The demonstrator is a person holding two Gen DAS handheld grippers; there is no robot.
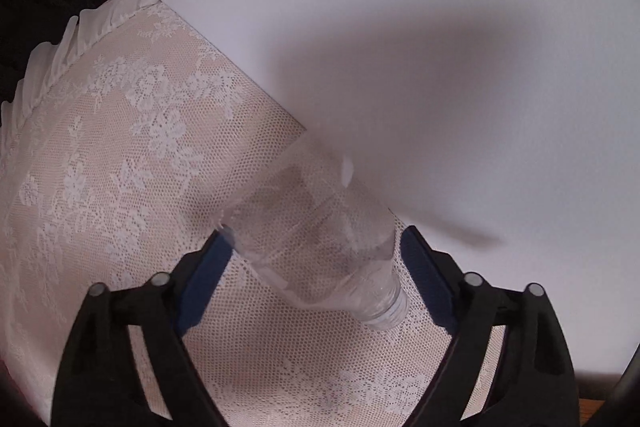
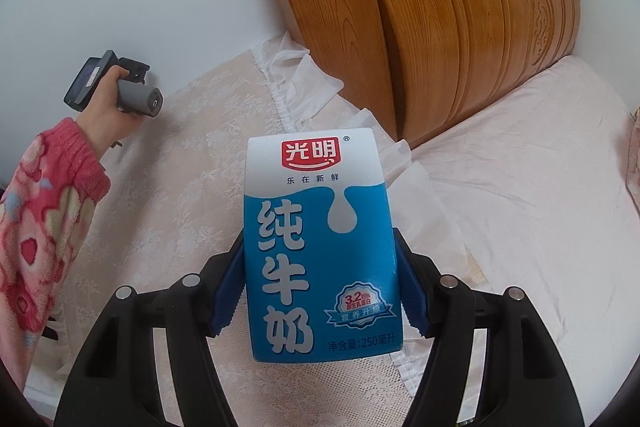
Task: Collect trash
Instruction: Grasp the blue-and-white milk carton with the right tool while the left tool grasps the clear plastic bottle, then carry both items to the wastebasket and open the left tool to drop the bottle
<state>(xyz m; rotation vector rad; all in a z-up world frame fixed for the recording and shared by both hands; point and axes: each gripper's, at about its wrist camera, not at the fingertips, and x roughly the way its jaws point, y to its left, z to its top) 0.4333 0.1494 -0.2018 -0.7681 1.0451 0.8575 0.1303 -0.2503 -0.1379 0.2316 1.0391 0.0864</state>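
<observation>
Lying on its side across the lace cloth [image 1: 120,187], the clear plastic bottle [image 1: 316,227] sits between the fingers of the left gripper [image 1: 316,251], its neck toward six o'clock and its base toward twelve, close against the white wall [image 1: 360,7]. Those jaws stand fairly wide; the left pad touches the bottle's flank, the other pad stands just off it, so I judge the grip not yet made. A thin, empty bottle like this could squirt out or roll toward the wall if one pad pushes first. Over at three o'clock, the right gripper [image 2: 320,283] clamps a blue-and-white milk carton [image 2: 320,247] by its sides, upright above the cloth, with the wooden headboard [image 2: 460,47] at one o'clock. Squeezed low like that, the carton may tip or crumple.
</observation>
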